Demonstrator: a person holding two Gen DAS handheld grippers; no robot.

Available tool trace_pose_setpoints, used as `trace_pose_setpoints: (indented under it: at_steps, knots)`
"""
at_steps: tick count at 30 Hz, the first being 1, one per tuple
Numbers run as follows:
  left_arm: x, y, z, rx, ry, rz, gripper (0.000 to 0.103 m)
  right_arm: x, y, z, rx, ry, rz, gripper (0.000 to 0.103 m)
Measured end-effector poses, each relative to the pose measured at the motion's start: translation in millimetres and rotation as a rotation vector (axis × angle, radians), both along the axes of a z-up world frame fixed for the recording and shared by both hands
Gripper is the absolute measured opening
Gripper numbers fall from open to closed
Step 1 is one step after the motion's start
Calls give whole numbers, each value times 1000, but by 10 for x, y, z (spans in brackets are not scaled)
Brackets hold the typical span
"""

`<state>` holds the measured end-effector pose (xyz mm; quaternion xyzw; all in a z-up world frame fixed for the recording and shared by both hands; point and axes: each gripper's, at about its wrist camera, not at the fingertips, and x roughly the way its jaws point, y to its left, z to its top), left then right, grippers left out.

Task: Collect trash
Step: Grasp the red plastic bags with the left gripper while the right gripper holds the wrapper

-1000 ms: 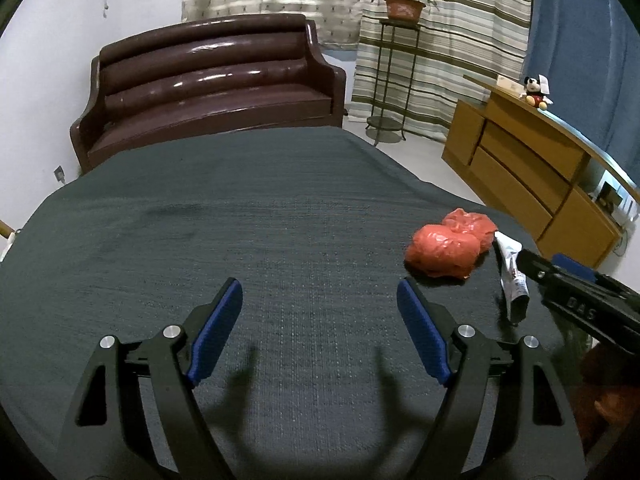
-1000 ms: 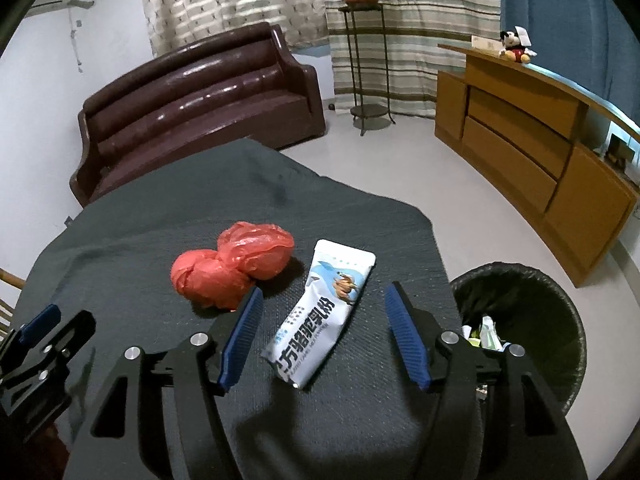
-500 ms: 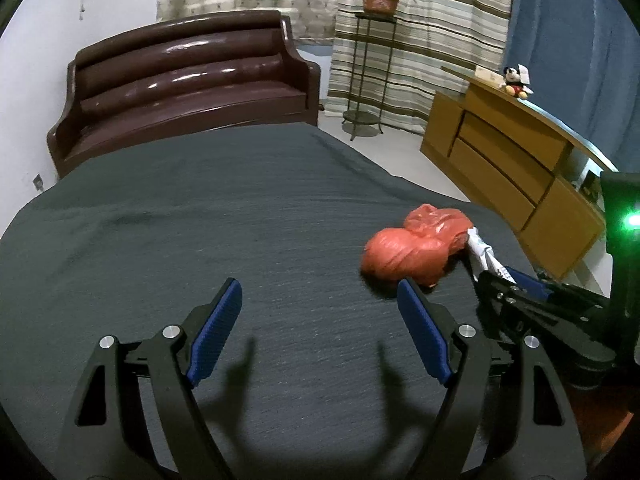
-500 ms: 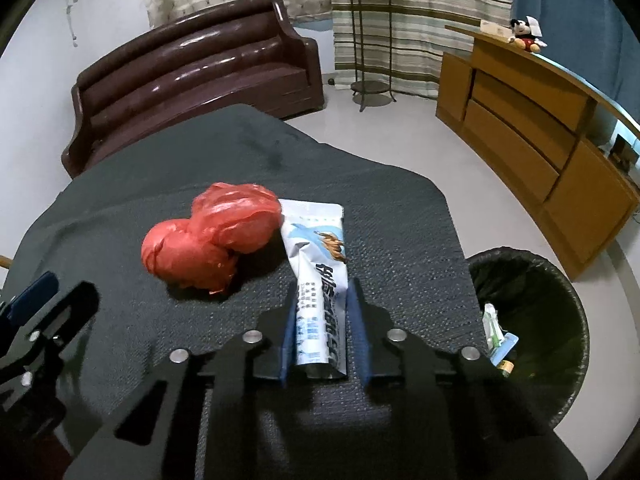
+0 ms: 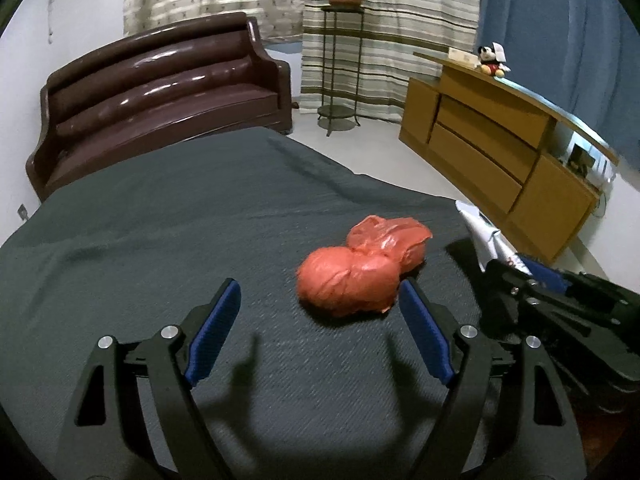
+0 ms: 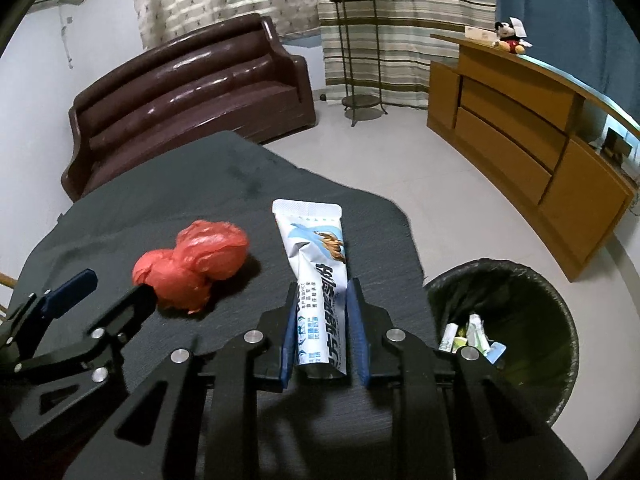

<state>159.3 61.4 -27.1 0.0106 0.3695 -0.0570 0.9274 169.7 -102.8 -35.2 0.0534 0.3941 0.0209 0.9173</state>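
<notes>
A crumpled red plastic bag (image 5: 360,270) lies on the dark grey cloth-covered table (image 5: 168,216); it also shows in the right wrist view (image 6: 192,266). My left gripper (image 5: 320,300) is open, its jaws on either side of the bag's near end, right fingertip close to it. My right gripper (image 6: 322,300) is shut on a white and blue snack wrapper (image 6: 316,256), held lifted above the table's right part. The wrapper's tip shows in the left wrist view (image 5: 478,232).
A black trash bin (image 6: 516,328) with several bits of trash stands on the floor right of the table. A brown sofa (image 5: 160,92) is behind the table, a plant stand (image 5: 340,64) and a wooden cabinet (image 5: 500,156) at the back right.
My right gripper closed on the wrapper and lifted it. My left gripper moved right, up to the red bag, and stayed open.
</notes>
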Motion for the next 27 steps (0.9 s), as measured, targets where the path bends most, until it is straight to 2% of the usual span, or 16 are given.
trace_pose_setpoints:
  at_steps: [4, 6, 12, 14, 16, 17, 27]
  knots:
    - [120, -119, -32, 13, 6, -19, 80, 19, -95, 8, 9, -5, -10, 24]
    - [175, -156, -57, 17, 12, -20, 87, 35, -133, 4, 14, -5, -10, 24]
    - [316, -242, -115, 28, 34, -42, 87, 74, -206, -30, 33, -2, -9, 24]
    - [343, -255, -137, 26, 46, -51, 81, 75, -212, -36, 36, -1, -6, 24]
    - [362, -266, -176, 23, 70, -63, 63, 74, -212, -40, 40, -2, -2, 24]
    - [363, -274, -192, 26, 75, -67, 60, 70, -210, -43, 42, -2, 1, 24]
    - [244, -321, -181, 43, 47, -82, 56, 44, -226, -47, 45, -3, 13, 24]
